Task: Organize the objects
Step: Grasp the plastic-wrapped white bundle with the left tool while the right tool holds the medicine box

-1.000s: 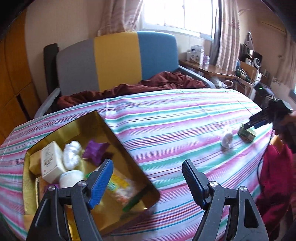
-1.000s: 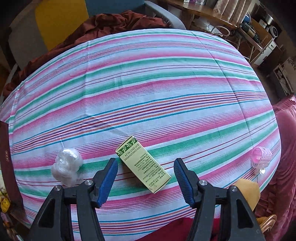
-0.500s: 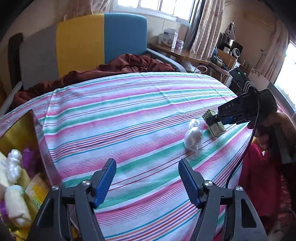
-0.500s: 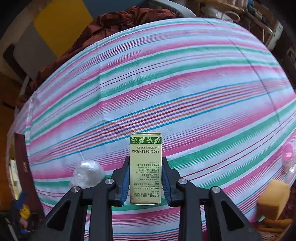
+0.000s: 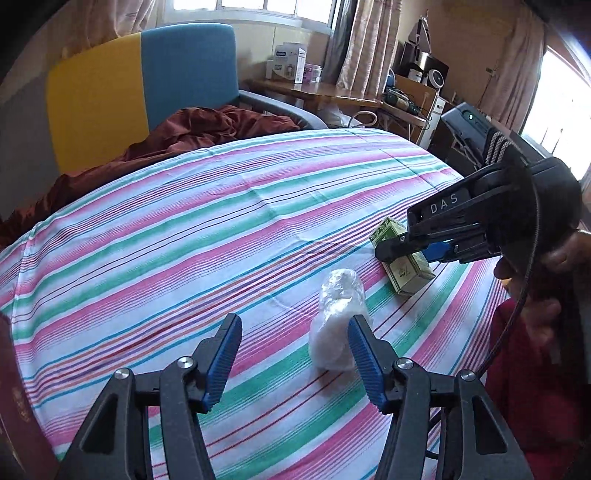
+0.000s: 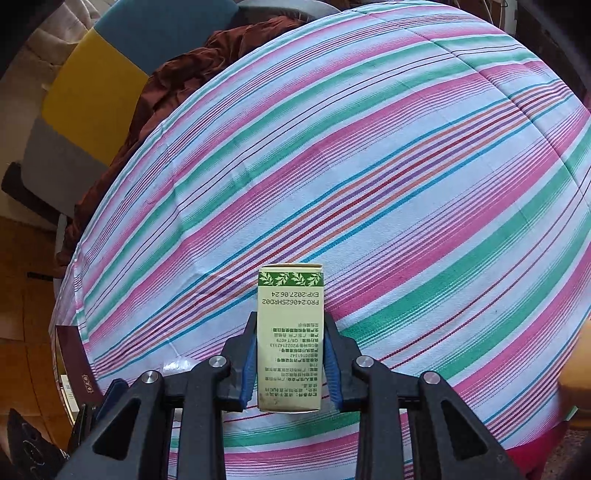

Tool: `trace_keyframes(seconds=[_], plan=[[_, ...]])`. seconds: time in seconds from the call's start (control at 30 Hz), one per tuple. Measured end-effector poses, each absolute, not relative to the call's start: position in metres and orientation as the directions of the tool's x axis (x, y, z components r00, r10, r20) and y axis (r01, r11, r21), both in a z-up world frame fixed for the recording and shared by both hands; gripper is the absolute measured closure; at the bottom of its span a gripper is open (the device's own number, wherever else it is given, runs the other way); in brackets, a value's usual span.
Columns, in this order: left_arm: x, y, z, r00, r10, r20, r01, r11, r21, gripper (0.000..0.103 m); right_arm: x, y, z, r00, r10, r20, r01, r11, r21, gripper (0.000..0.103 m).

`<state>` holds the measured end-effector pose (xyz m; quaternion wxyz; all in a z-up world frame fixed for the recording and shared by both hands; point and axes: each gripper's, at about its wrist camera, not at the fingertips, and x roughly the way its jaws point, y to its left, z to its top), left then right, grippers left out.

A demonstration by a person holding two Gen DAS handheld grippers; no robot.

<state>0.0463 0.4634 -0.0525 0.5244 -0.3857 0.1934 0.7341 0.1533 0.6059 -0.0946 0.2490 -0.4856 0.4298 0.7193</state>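
Meanwhile, the right gripper [image 6: 290, 363] clamps its jaws on the green box [image 6: 290, 332], while the left gripper [image 5: 293, 360], jaws apart and just closing, nears the plastic-wrapped bundle [image 5: 334, 332].

Striped tablecloth [image 5: 221, 229], colour-block chair [image 5: 140, 85], bright curtained window [image 5: 280, 5]

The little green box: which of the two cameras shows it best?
The right wrist view. The green box fills the middle there, printed face readable, clamped between the right gripper pads. The left wrist view shows the same box smaller and from the side, partly hidden behind that gripper.
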Motion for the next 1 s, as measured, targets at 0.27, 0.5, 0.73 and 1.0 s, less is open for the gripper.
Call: trace_keyframes(seconds=[0.27, 0.5, 0.73, 1.0], plan=[[0.043, 0.495, -0.069, -0.111, 0.601, -0.791, -0.916, -0.371, -0.154, 0.044, 0.160, 0.604, -0.099, -0.401, -0.057, -0.914, -0.772, -0.515, 0.371, 0.073], [0.039, 0.475, -0.057, -0.084, 0.639, -0.764, -0.901, -0.376, -0.215, 0.025, 0.168, 0.603, -0.102, -0.398, -0.053, -0.916, -0.772, -0.520, 0.366, 0.073], [0.034, 0.513, -0.057, -0.085, 0.629, -0.773, -0.896, -0.388, -0.217, 0.032, 0.177, 0.605, -0.104, -0.401, -0.055, -0.914, -0.773, -0.515, 0.370, 0.073], [0.035, 0.514, -0.081, -0.129, 0.592, -0.795, -0.891, -0.421, -0.169, 0.069, 0.190, 0.607, -0.109, -0.405, -0.060, -0.912, -0.768, -0.519, 0.375, 0.073]])
